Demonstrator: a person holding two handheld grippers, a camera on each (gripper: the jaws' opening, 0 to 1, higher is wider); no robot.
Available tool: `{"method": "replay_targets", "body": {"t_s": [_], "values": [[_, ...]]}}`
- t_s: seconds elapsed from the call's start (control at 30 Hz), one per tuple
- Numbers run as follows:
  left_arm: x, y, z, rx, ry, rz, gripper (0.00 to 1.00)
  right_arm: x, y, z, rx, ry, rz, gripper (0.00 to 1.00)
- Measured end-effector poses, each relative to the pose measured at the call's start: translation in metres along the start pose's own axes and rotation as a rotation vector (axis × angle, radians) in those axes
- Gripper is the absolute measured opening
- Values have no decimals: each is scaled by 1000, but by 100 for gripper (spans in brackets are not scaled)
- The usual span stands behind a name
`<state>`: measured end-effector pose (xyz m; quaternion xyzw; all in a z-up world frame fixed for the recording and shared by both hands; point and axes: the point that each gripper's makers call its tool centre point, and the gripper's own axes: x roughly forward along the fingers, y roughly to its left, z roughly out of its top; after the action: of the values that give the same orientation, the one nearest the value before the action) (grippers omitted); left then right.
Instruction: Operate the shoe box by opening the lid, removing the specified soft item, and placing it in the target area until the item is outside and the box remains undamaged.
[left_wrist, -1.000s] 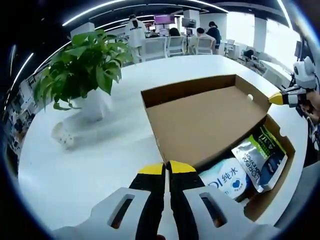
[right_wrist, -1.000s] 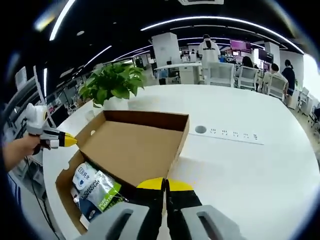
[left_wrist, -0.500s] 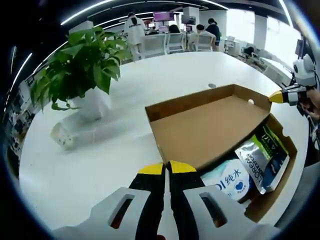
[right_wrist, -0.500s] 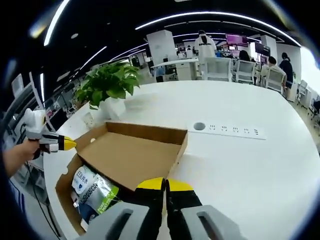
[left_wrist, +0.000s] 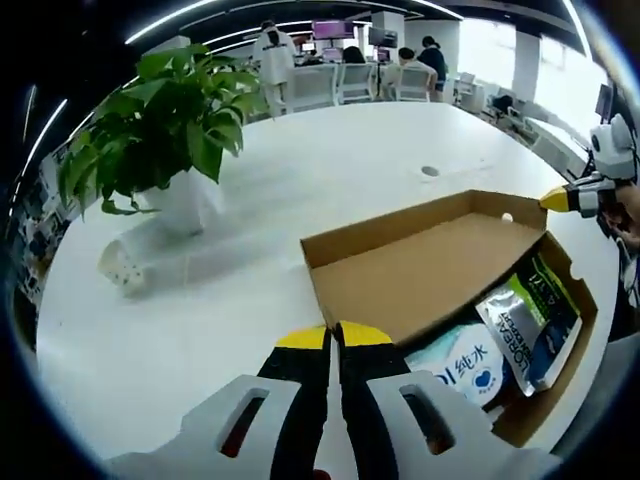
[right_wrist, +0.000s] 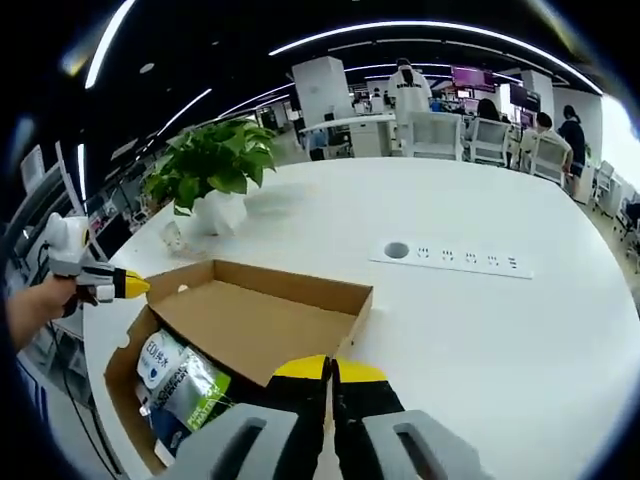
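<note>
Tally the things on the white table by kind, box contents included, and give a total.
Cardboard shoe box: 1
Soft packs inside the box: 2, a white wet-wipes pack and a green-and-silver pouch
Potted plant: 1
Total: 4

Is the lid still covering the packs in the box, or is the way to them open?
The lid is folded back, so the white pack and the green pack lie uncovered in the box. Nothing visible covers them.
</note>
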<state>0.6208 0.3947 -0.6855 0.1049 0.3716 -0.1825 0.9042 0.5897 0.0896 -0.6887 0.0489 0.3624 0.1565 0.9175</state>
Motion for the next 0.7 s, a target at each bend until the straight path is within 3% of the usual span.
{"method": "replay_targets", "body": {"t_s": [0.23,0.7], "values": [[1,0,-1,-13,-1,2,1,1,0,0,-8,1,-3,0],[-5,-3,-3,34,4,9,3,-4,3,0,-60,4,20,0]]}}
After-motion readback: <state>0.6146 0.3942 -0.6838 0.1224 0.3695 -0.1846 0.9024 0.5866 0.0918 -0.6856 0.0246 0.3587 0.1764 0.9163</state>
